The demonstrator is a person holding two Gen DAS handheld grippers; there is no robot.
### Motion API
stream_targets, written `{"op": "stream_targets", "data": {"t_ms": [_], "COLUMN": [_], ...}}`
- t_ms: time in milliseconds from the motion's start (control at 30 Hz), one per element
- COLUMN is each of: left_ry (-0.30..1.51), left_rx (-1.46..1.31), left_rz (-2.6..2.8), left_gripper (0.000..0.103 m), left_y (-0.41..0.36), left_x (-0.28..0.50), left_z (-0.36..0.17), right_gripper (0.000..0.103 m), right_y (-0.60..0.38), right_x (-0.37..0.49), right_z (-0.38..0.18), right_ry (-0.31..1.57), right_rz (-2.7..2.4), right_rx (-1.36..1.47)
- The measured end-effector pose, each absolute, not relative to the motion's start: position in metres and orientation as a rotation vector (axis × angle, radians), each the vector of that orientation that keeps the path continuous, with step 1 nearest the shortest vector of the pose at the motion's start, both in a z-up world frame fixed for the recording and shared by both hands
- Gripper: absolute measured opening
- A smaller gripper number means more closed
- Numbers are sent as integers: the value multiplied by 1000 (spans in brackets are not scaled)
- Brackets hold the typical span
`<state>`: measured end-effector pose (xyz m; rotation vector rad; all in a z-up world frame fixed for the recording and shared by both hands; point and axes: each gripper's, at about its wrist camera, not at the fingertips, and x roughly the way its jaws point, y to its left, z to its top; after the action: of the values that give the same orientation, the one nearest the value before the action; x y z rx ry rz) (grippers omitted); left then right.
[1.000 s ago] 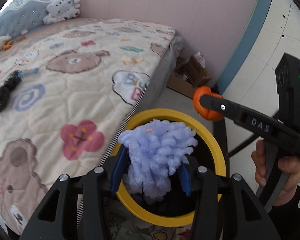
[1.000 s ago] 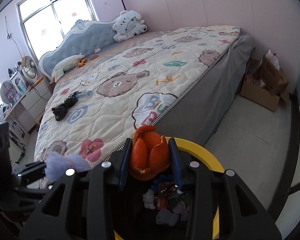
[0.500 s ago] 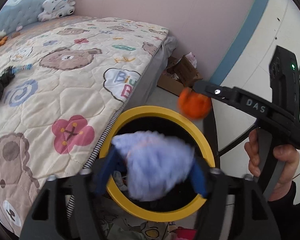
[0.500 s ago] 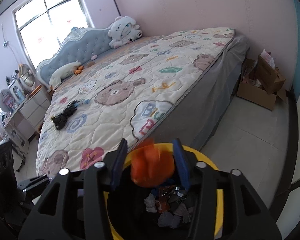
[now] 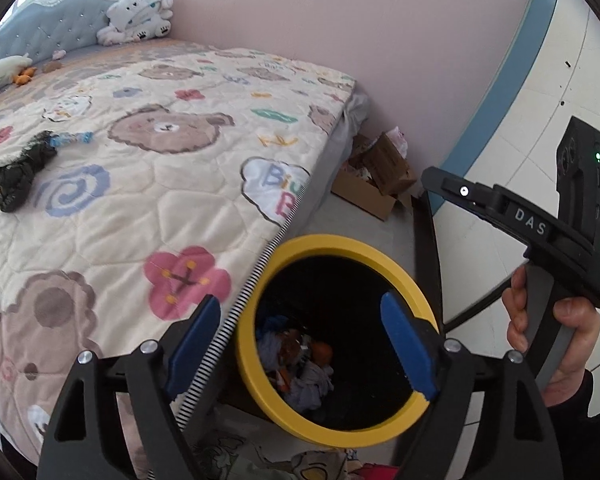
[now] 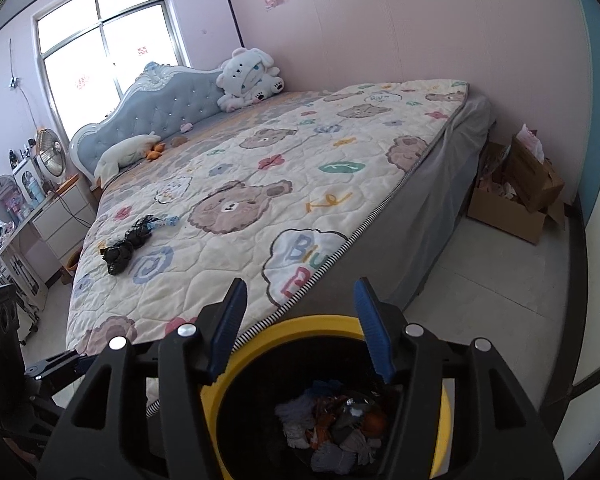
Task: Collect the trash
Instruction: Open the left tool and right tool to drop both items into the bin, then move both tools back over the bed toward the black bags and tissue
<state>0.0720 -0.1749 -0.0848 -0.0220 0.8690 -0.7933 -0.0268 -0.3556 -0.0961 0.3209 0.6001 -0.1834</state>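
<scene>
Both claws, left claw [image 5: 300, 336] and right claw [image 6: 300, 326], are opening, nothing held, over yellow-rimmed bin [image 5: 416, 300]; trash [image 6: 332, 428] is binned; black bag [image 6: 126, 242] is left on bed [image 6: 340, 184]

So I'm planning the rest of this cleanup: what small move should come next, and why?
Probably swing the left gripper toward the crumpled black bag on the bed. Both grippers are over the yellow-rimmed bin, their jaws opening with nothing between them; the right gripper is likewise free. The bag looks like the nearest trash in view.
</scene>
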Motion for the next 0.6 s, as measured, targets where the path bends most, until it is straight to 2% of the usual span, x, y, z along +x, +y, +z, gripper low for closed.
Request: {"op": "stream_targets", "data": {"t_ms": [600], "left_ry": [778], "left_rx": [-133], "left_rz": [-530], "left_gripper": [79], "left_y": [-80], "left_x": [144], "left_z": [-68], "right_gripper": [57], "right_y": [-296], "right_x": [66], "right_z": [-86], "right_ry": [602], "right_rz": [10], "right_rx": [251]}}
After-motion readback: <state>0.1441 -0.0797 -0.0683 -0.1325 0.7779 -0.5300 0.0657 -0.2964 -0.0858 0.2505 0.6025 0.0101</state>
